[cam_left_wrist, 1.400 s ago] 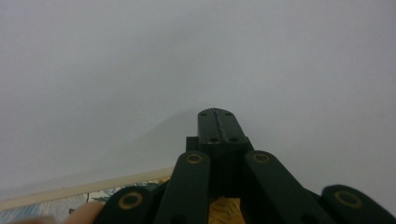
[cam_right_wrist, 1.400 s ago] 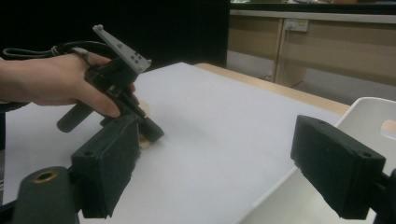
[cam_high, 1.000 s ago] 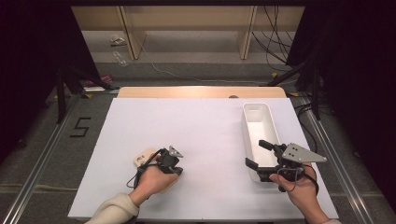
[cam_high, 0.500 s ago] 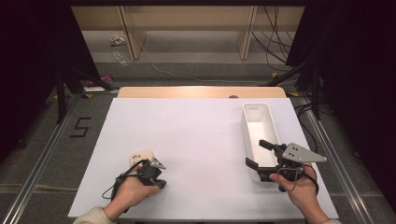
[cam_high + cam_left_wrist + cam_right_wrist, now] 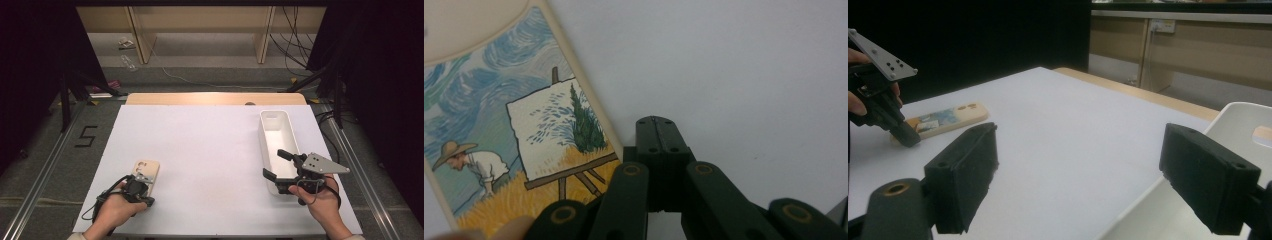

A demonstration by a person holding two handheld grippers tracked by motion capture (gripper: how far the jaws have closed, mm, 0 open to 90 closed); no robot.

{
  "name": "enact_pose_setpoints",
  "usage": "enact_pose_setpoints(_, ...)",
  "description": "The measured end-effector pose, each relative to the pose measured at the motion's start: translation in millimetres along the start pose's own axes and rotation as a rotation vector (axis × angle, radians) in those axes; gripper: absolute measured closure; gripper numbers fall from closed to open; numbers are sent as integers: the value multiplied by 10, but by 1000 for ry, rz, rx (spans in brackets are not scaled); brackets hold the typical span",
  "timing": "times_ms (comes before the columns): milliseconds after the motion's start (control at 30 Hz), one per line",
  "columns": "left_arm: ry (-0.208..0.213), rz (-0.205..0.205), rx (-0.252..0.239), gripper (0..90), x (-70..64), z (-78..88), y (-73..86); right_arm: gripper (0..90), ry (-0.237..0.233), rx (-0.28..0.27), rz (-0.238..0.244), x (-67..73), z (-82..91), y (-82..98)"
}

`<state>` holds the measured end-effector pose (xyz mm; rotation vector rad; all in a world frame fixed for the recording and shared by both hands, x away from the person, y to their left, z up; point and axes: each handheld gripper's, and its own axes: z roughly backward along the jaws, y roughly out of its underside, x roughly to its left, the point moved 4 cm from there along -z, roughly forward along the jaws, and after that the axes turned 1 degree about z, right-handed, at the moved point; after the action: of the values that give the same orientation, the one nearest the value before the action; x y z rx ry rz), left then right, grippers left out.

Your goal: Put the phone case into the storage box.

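Pulled back toward the desk's [image 5: 210,145] near-left corner: left tool [image 5: 141,189], jaws shut on nothing, tips touching the phone case [image 5: 146,170]. Poised beside the white tray [image 5: 274,131]: right tool [image 5: 280,172], wide open, empty. Likely next: a drag or regrip of the case.

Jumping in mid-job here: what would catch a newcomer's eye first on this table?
Probably the phone case with its painted scene of an artist at an easel in a wheat field, lying flat near the front left corner of the white table. The left gripper, jaws shut, sits right at the case's near end. On the right, the long white bin stands empty, with the right gripper open over its near end.
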<state>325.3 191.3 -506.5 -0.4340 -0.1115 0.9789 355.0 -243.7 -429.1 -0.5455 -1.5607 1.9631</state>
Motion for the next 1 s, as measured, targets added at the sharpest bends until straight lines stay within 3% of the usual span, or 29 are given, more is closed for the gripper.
enact_pose_setpoints(233,-26,24,7,896,112,43,63,165,-1,0,1,1,1,0)
enact_pose_setpoints(600,-31,28,12,884,123,55,78,165,-4,1,4,5,1,0)
enact_pose_setpoints(733,-30,31,3,806,97,98,53,165,-3,1,4,4,0,0)
enact_pose_setpoints(800,-16,48,-18,716,73,147,23,165,-4,2,4,5,-3,2)
enact_pose_setpoints(833,-8,62,-28,716,58,176,6,165,-4,2,4,5,-3,2)
enact_pose_setpoints(933,-32,83,-65,562,43,241,-47,165,-3,3,4,3,-5,4)
enact_pose_setpoints(1000,-65,86,-74,409,57,250,-64,164,-3,3,4,3,-5,4)
